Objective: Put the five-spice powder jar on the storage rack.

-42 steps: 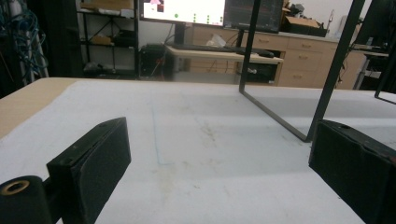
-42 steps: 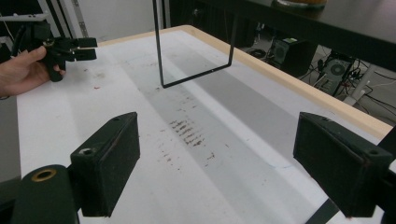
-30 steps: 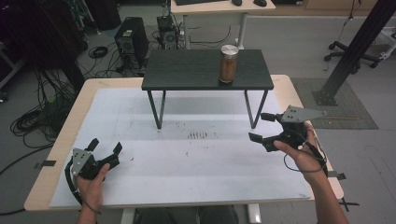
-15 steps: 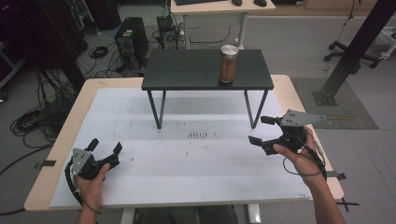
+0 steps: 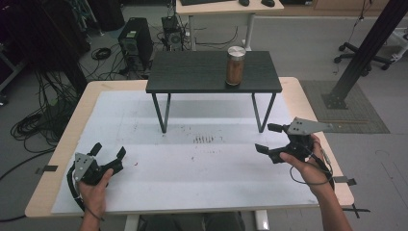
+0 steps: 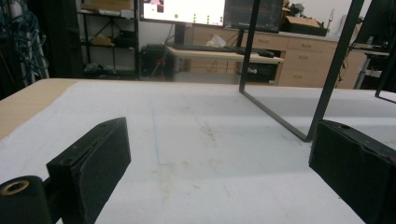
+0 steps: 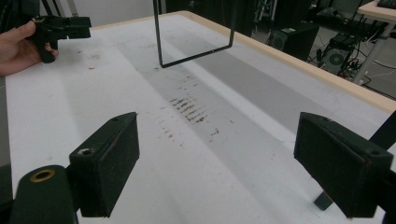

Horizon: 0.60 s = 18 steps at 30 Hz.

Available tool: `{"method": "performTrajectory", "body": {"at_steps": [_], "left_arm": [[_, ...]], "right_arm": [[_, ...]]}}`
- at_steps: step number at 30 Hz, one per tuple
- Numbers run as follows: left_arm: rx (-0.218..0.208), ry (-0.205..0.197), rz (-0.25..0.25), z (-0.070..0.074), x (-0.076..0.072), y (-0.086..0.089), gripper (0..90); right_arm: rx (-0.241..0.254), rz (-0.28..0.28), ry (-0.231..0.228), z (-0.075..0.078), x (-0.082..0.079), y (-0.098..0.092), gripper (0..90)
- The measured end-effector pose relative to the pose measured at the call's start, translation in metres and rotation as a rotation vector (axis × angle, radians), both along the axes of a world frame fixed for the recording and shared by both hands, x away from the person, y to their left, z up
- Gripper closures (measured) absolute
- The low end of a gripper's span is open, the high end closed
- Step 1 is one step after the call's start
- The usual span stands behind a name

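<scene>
A jar (image 5: 235, 65) with a metal lid and brown contents stands on a small black table (image 5: 192, 77) at the far middle of the white work surface (image 5: 192, 168). My left gripper (image 5: 108, 152) rests low at the front left, open, with nothing between its jaws. My right gripper (image 5: 269, 138) is held at the right, just off the small table's right leg, open and empty, pointing left. In the left gripper view the jaws (image 6: 219, 172) stand wide apart over bare mat. In the right gripper view the jaws (image 7: 217, 163) also stand wide, with the left gripper (image 7: 60, 28) far off.
The small black table's thin legs (image 5: 166, 113) stand on the mat between the two hands. Dark specks (image 5: 204, 139) mark the mat's middle. Cables, a computer tower (image 5: 134, 41) and a desk lie beyond the far edge; a black post (image 5: 361, 53) stands at right.
</scene>
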<state>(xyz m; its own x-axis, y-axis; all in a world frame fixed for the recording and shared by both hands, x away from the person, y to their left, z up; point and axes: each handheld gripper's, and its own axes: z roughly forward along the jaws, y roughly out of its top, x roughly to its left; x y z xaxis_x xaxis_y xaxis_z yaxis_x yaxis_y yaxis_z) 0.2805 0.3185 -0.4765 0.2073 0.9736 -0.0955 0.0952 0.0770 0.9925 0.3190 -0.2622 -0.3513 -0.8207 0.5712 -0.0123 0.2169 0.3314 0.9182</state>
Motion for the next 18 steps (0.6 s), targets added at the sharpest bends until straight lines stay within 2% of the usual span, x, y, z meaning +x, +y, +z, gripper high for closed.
{"method": "performTrajectory", "body": {"at_steps": [18], "left_arm": [[0.006, 0.001, 0.001, 0.000, 0.000, -0.001, 5.8]], "right_arm": [[-0.015, 0.004, 0.006, -0.016, 0.000, 0.000, 14.4]]}}
